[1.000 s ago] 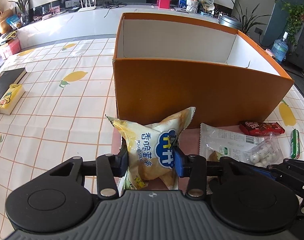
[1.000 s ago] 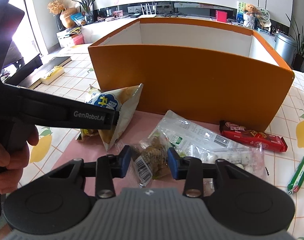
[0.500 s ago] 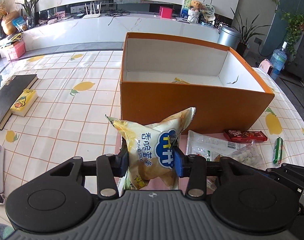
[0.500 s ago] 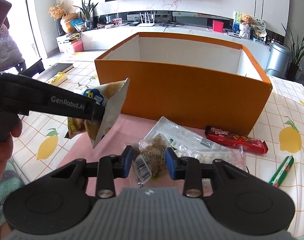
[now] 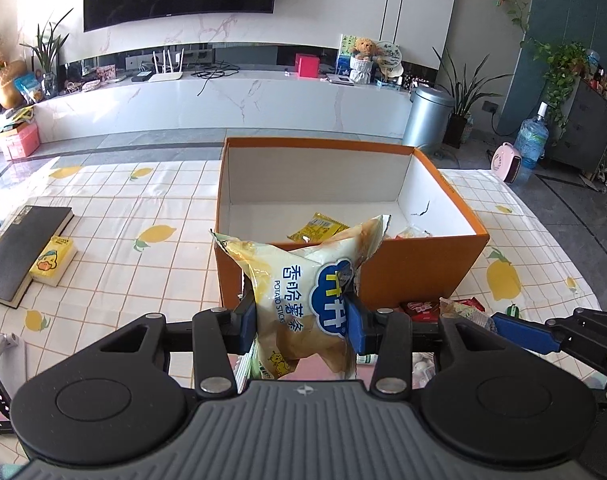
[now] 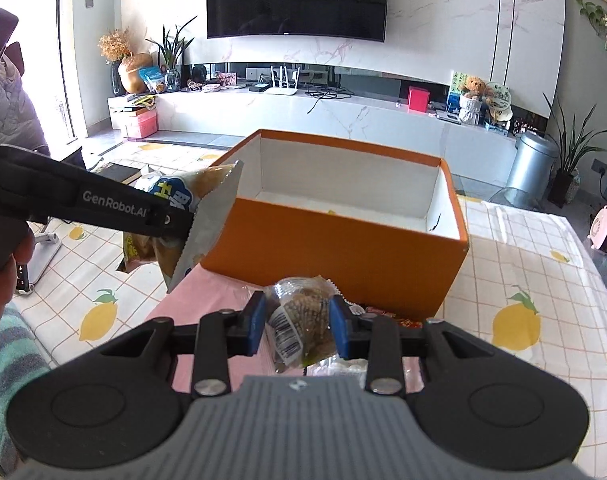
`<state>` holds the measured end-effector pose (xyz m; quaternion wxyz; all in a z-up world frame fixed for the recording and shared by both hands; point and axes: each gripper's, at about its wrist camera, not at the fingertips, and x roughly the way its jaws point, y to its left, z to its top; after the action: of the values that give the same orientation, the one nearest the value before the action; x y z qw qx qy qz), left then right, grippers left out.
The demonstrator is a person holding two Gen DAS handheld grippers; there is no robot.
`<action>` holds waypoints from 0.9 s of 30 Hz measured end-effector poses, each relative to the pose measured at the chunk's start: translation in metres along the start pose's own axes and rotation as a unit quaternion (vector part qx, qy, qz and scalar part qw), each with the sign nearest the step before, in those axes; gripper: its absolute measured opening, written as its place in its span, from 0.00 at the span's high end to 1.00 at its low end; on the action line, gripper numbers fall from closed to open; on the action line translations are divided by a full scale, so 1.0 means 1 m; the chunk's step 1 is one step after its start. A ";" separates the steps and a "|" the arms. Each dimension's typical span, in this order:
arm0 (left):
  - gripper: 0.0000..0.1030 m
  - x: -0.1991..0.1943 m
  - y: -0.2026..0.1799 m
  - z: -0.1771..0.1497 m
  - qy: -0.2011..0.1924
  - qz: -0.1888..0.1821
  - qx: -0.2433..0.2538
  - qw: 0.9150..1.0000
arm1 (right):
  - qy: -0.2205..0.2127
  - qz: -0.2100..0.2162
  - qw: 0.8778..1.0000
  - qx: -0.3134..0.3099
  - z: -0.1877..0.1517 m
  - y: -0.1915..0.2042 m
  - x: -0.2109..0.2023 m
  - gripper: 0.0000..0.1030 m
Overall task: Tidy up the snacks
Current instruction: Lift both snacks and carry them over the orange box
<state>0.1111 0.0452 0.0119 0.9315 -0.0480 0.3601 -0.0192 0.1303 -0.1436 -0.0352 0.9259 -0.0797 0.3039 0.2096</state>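
Observation:
My left gripper (image 5: 301, 322) is shut on a yellow potato-sticks bag (image 5: 299, 284) and holds it in the air in front of the open orange box (image 5: 419, 268). The bag also shows in the right wrist view (image 6: 175, 216), left of the box (image 6: 343, 252). My right gripper (image 6: 297, 330) is shut on a small clear packet of brown snacks (image 6: 303, 320), lifted above the pink mat near the box's front wall. Inside the box lies a yellow packet (image 5: 317, 228) and another wrapper at the right.
A red wrapper (image 5: 419, 306) and clear packets lie on the pink mat (image 6: 215, 292) below the box front. A black book (image 5: 23, 248) and a yellow pack (image 5: 53, 256) lie at the left of the lemon-print tablecloth.
Both grippers have risen with their snacks. The box now appears lower and smaller, and its inside shows from above.

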 end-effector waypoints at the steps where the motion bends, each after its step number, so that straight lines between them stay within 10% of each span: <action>1: 0.52 -0.002 -0.002 0.003 -0.005 -0.001 0.003 1.000 | -0.003 -0.002 1.000 -0.003 0.004 -0.003 -0.003 0.70; 27: 0.52 0.043 -0.036 0.065 -0.020 -0.005 0.077 0.997 | 0.026 -0.040 0.994 -0.100 0.097 -0.056 0.045 0.70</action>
<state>0.1861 0.0117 0.0346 0.9392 0.0212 0.3389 -0.0507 0.2388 -0.1523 0.0169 0.9129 -0.1892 0.3016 0.1997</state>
